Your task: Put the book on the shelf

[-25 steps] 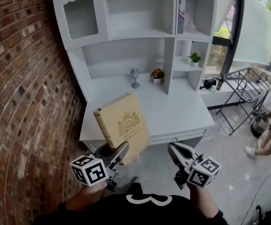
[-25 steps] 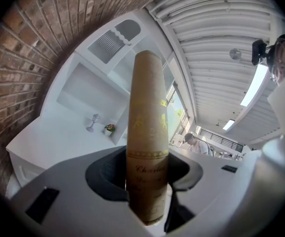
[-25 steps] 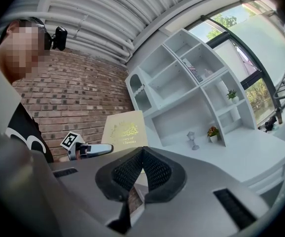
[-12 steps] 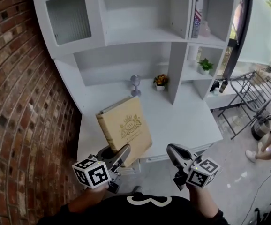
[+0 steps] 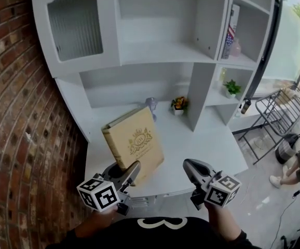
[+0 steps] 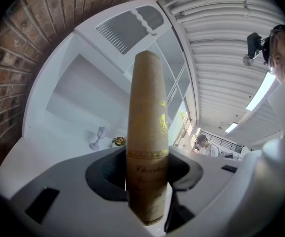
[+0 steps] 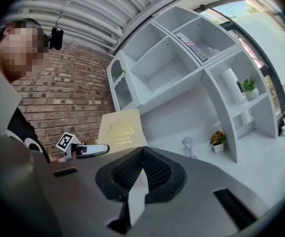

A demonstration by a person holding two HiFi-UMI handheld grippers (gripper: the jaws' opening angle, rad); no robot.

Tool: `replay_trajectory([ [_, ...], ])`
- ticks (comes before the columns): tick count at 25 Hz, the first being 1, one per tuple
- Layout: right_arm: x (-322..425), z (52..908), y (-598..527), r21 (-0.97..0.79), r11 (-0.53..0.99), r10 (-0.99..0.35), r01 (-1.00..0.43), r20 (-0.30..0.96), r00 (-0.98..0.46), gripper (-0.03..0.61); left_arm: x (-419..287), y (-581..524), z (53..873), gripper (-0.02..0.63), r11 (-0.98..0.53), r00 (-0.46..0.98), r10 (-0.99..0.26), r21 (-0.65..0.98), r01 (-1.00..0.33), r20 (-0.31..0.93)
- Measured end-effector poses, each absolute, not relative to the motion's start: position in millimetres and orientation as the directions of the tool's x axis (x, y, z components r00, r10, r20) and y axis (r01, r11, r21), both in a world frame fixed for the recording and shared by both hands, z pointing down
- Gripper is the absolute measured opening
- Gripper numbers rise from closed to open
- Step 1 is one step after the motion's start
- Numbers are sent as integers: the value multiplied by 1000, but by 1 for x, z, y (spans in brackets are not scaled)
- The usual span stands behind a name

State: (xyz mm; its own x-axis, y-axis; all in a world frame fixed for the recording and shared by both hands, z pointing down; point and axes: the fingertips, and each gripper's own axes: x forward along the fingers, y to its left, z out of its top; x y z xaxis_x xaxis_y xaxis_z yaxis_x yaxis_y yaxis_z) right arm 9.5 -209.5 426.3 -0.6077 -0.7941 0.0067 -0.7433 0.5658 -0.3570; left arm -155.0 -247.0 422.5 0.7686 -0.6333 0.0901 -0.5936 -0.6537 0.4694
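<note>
Head view: left hand-held gripper (image 5: 125,170) clamps book (image 5: 134,140), tilted.

Tan gold-embossed book (image 5: 133,144), closed, tilted upright, before white shelf (image 5: 160,51)

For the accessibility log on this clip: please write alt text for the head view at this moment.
The left gripper holds a tan book with a gold emblem by its lower edge, tilted, in front of a white desk and the white shelf unit above it. The right gripper, shut and empty, hovers beside it.
</note>
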Motion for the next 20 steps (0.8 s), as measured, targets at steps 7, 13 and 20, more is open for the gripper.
replay_trajectory([
  [7, 15, 423, -231, -325, 578, -788, -749, 18, -616, 11, -153, -271, 398, 192, -682, 760, -648, 403, -610, 55],
  [13, 30, 411, -259, -333, 615, -762, -714, -22, -647, 11, -141, -286, 376, 192, -674, 732, -680, 368, -640, 27],
  [20, 34, 388, -291, -311, 702, -685, -641, -49, -726, 11, -133, -305, 343, 192, -650, 684, -730, 308, -695, 3],
])
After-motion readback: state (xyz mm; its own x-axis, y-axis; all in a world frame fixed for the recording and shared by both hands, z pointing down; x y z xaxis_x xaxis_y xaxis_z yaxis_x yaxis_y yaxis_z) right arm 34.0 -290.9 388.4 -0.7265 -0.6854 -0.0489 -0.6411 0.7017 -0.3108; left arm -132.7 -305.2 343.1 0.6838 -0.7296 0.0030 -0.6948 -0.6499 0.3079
